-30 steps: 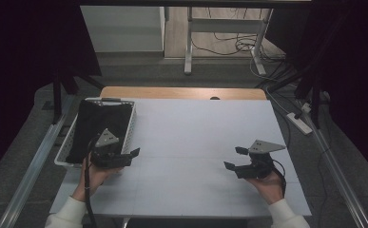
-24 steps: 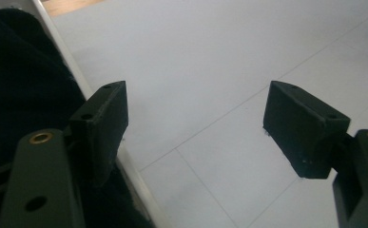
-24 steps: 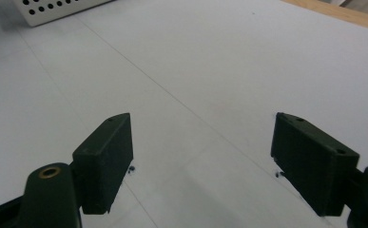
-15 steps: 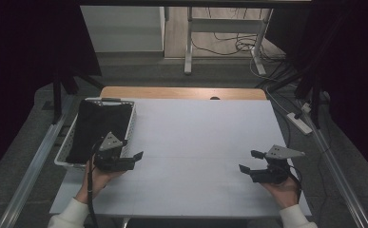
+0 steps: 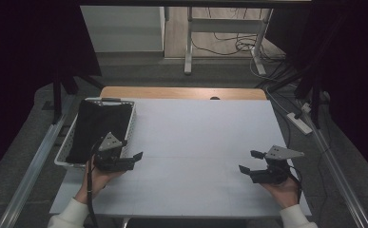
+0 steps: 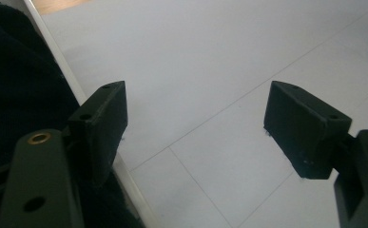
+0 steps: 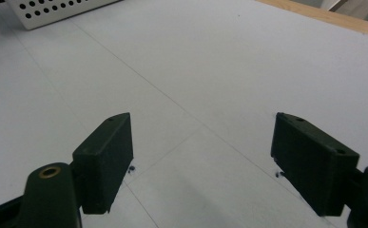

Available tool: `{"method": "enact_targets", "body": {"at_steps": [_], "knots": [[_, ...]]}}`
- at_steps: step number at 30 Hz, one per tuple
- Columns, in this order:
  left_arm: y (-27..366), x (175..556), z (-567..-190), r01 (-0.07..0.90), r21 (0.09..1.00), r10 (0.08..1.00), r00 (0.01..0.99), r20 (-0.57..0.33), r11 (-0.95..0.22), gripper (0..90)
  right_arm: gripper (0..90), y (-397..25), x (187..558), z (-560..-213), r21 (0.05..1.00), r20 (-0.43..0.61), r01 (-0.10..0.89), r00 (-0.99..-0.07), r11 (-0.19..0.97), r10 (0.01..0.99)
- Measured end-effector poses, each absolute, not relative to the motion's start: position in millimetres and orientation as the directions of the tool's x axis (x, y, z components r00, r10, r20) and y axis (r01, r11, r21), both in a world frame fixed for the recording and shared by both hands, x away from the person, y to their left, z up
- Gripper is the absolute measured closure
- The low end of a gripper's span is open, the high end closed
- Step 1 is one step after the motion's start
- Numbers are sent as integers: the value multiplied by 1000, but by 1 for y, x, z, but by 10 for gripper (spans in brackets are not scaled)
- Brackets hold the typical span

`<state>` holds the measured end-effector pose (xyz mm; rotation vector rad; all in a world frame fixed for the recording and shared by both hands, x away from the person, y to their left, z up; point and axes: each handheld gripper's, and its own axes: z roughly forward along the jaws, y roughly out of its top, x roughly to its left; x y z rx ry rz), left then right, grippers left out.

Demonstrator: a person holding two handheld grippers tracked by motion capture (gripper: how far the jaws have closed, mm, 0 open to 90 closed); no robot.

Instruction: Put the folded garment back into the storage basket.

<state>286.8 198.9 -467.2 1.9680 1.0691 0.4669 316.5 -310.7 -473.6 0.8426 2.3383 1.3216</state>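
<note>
Left tongs [image 5: 130, 159] low over white counter [image 5: 200, 137], just beside near right corner of white basket [image 5: 130, 124]. Jaws spread wide, nothing between them. Left gripper view: one jaw sits right at basket rim, other jaw over bare counter. Black cloth [image 5: 96, 130] lies inside basket, fills most of it, at left side of counter. Right tongs [image 5: 249, 161] far off at right side, near front edge. Jaws spread wide too, holding nothing, bare counter under them.
</note>
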Motion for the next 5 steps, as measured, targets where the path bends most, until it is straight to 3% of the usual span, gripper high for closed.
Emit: {"method": "enact_targets", "body": {"at_steps": [5], "knots": [[197,287,-467,513,805,817,573,-62,-299,232,219,-310,316,-472,858,4,329,-772,395,635]]}}
